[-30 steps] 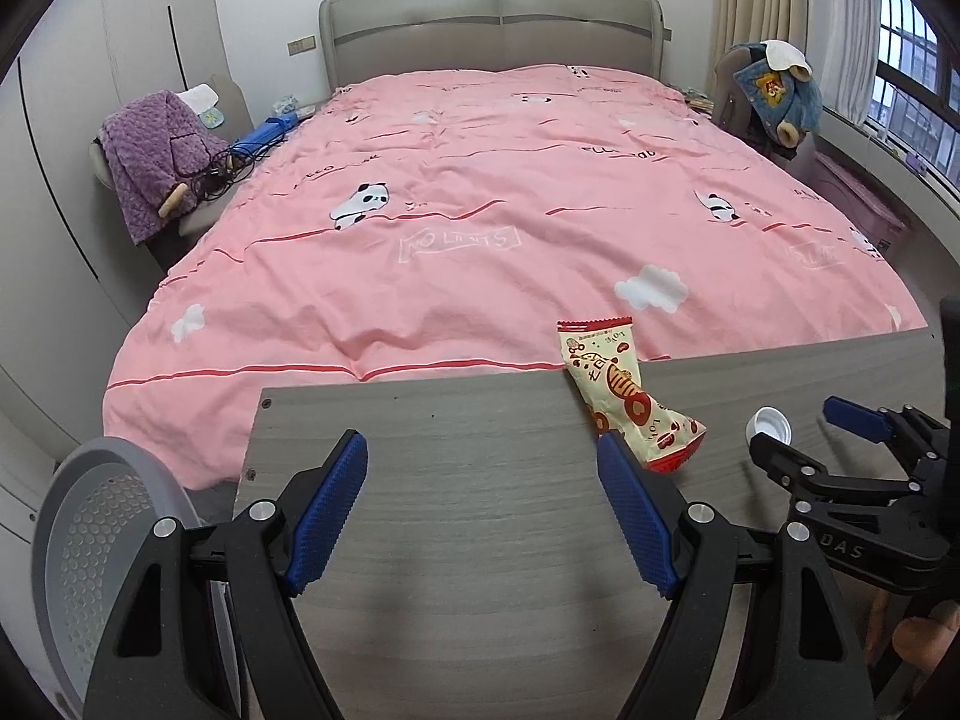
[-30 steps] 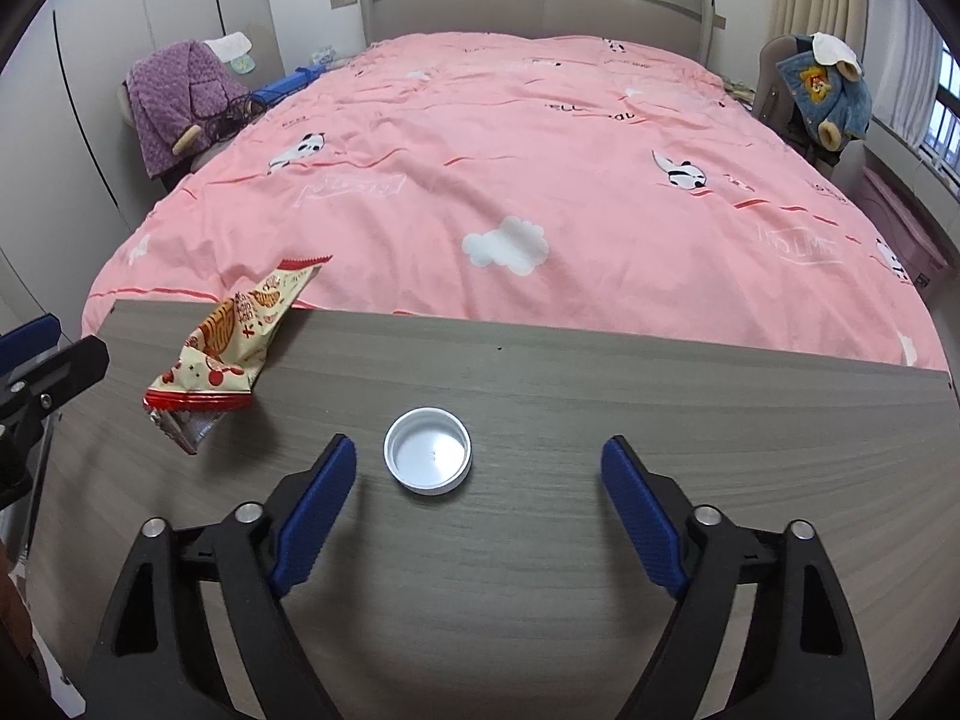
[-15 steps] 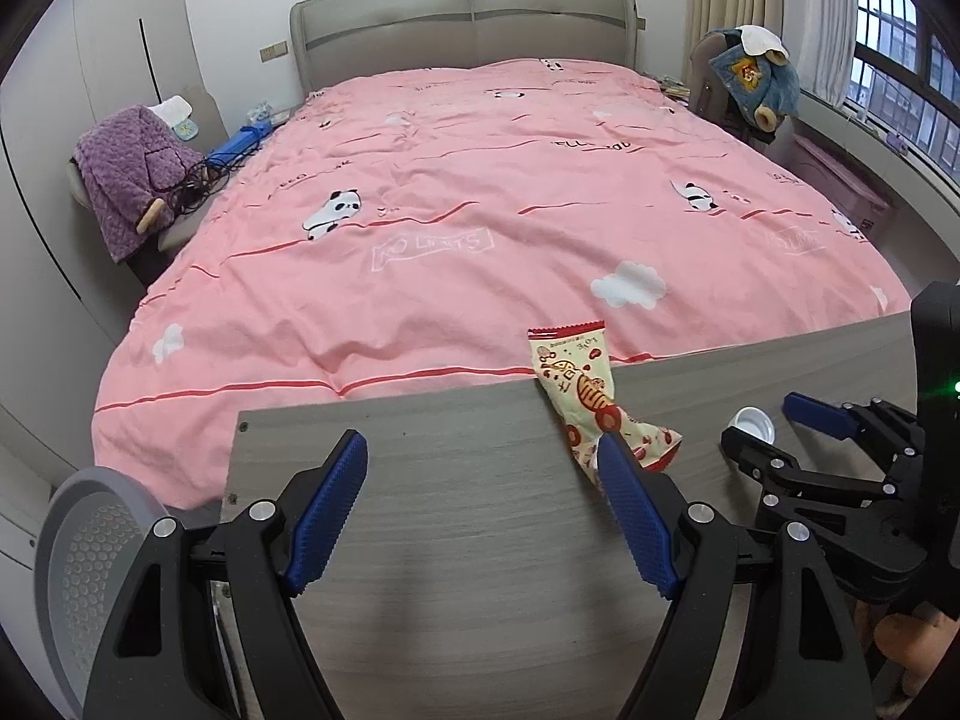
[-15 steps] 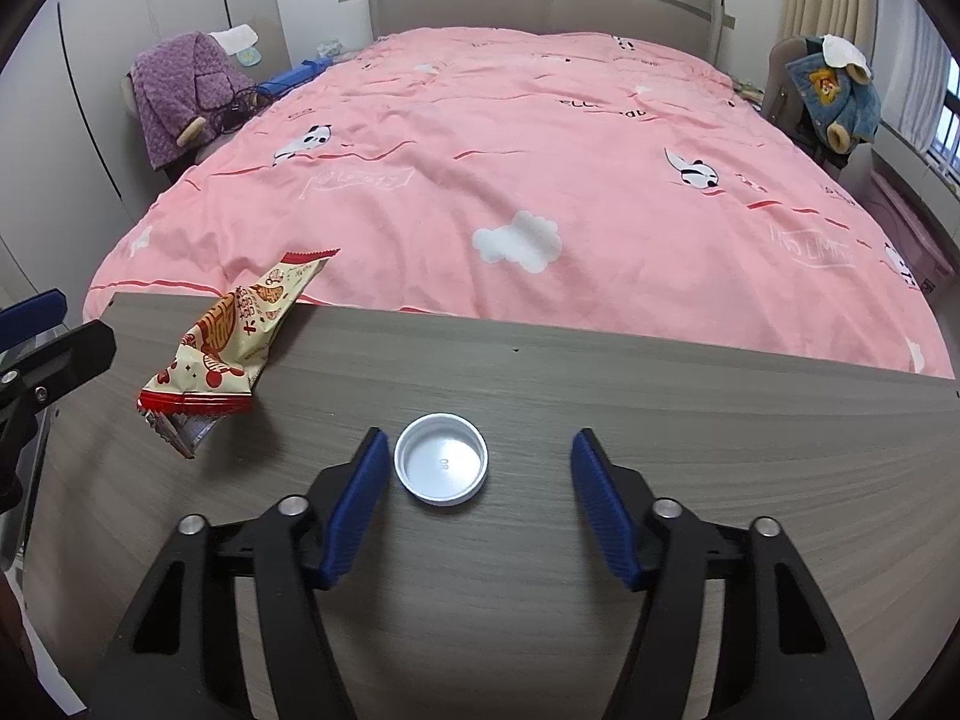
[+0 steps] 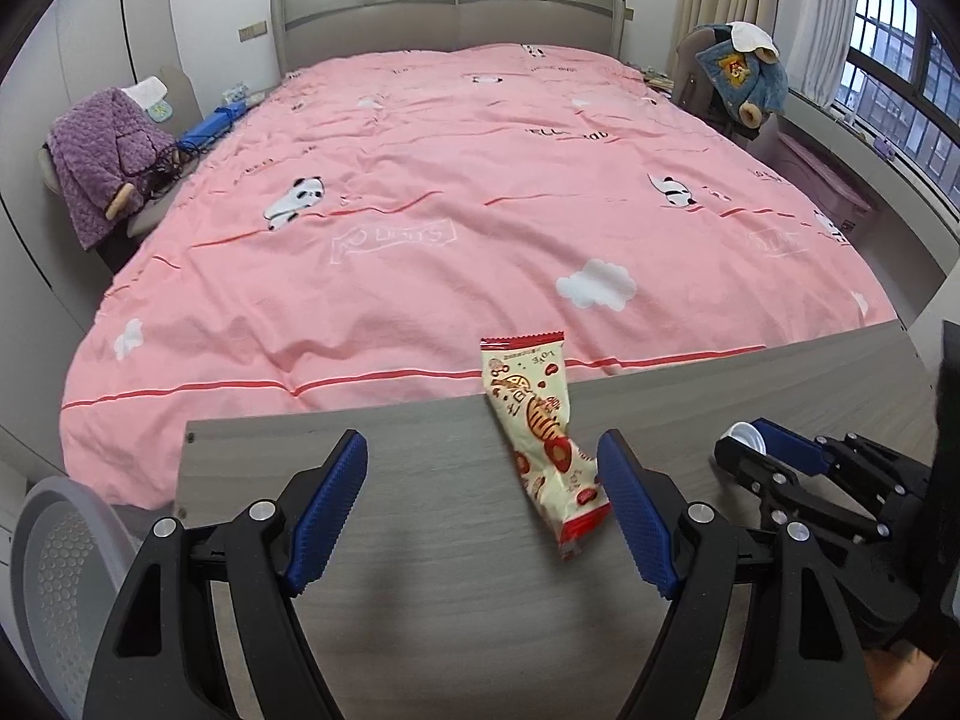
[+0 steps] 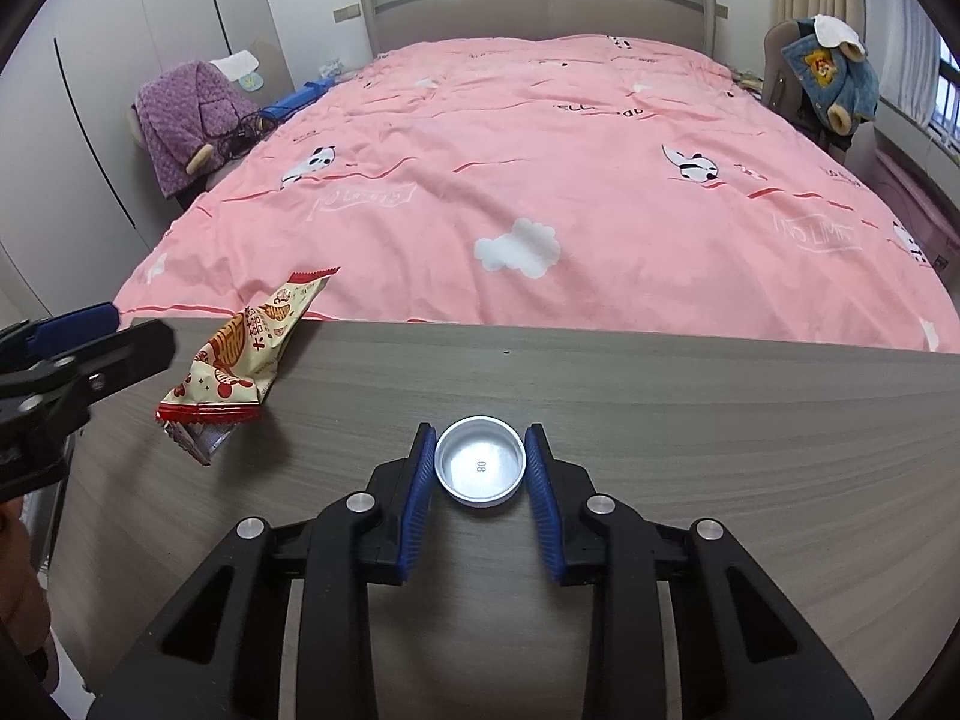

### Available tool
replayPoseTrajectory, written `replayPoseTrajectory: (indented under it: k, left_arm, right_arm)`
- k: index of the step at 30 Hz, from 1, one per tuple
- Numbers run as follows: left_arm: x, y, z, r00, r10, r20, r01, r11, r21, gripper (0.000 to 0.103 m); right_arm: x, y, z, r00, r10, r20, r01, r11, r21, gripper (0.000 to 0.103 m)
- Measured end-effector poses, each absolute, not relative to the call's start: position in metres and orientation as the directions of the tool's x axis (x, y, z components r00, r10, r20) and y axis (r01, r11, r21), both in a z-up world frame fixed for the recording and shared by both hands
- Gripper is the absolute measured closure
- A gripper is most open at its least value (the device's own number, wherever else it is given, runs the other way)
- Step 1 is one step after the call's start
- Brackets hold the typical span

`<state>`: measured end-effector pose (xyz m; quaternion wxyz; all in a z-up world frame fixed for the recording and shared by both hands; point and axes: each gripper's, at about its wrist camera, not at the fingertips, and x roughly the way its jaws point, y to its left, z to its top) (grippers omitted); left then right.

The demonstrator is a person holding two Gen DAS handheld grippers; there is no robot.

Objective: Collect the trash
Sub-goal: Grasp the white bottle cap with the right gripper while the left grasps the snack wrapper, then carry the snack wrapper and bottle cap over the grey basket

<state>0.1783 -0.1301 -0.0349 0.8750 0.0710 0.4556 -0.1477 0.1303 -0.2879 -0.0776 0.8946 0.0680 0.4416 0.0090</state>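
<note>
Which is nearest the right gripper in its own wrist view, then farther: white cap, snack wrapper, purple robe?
1. White cap: between the right gripper pads.
2. Snack wrapper: left, at the table's far edge.
3. Purple robe: far left, beside the bed.

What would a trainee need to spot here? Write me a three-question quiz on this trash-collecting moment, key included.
1. True or false: the right gripper has its blue pads on either side of the white bottle cap.
2. Which gripper is open with nothing between its pads? A. left gripper B. right gripper
3. Fill in: the far end of the snack wrapper sticks out past the edge of the wooden table toward the pink ____.

Key: 1 true; 2 A; 3 bed.
</note>
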Motion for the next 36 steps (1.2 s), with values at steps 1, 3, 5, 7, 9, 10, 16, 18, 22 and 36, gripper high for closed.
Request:
replayPoseTrajectory:
  k: [1,3,5,7,9,10,16,18,22,36]
  left_arm:
    - [0.181,-0.132,-0.037,0.530,-0.198,-0.824,0.324,0.946,-0.019,0.027]
    - [0.185,-0.133,-0.040,0.516,-0.208,-0.831,0.324,0.945,-0.035,0.027]
    - [0.190,-0.135,-0.043,0.507,-0.215,-0.835,0.318,0.947,-0.051,0.027]
    - [0.195,-0.138,-0.047,0.497,-0.213,-0.841,0.313,0.948,-0.055,0.027]
    - [0.199,-0.141,-0.051,0.490,-0.209,-0.847,0.313,0.948,-0.053,0.027]
    - [0.200,-0.143,-0.053,0.489,-0.200,-0.849,0.311,0.949,-0.045,0.027]
    - [0.201,-0.154,-0.067,0.475,-0.164,-0.865,0.327,0.945,0.000,0.037]
    - [0.201,-0.157,-0.072,0.453,-0.168,-0.876,0.340,0.940,-0.004,0.054]
    - [0.195,-0.157,-0.079,0.437,-0.173,-0.883,0.347,0.938,-0.012,0.073]
    - [0.142,-0.111,-0.052,0.501,-0.219,-0.837,0.321,0.946,-0.055,0.076]
  right_arm:
    - [0.128,-0.289,-0.076,0.614,0.076,-0.786,0.045,0.990,0.131,0.073]
    - [0.124,-0.291,-0.074,0.622,0.072,-0.780,0.050,0.990,0.132,0.073]
    - [0.119,-0.293,-0.072,0.631,0.068,-0.773,0.055,0.990,0.132,0.073]
    - [0.116,-0.296,-0.071,0.636,0.070,-0.768,0.059,0.989,0.139,0.073]
    - [0.113,-0.298,-0.069,0.640,0.075,-0.765,0.062,0.987,0.149,0.073]
    - [0.112,-0.299,-0.069,0.641,0.077,-0.763,0.063,0.986,0.152,0.073]
    - [0.108,-0.302,-0.067,0.641,0.091,-0.762,0.060,0.984,0.168,0.073]
    - [0.106,-0.303,-0.066,0.643,0.094,-0.760,0.062,0.983,0.174,0.073]
    - [0.100,-0.304,-0.065,0.648,0.098,-0.755,0.068,0.980,0.186,0.073]
    - [0.073,-0.281,-0.061,0.641,0.129,-0.757,0.062,0.974,0.218,0.073]
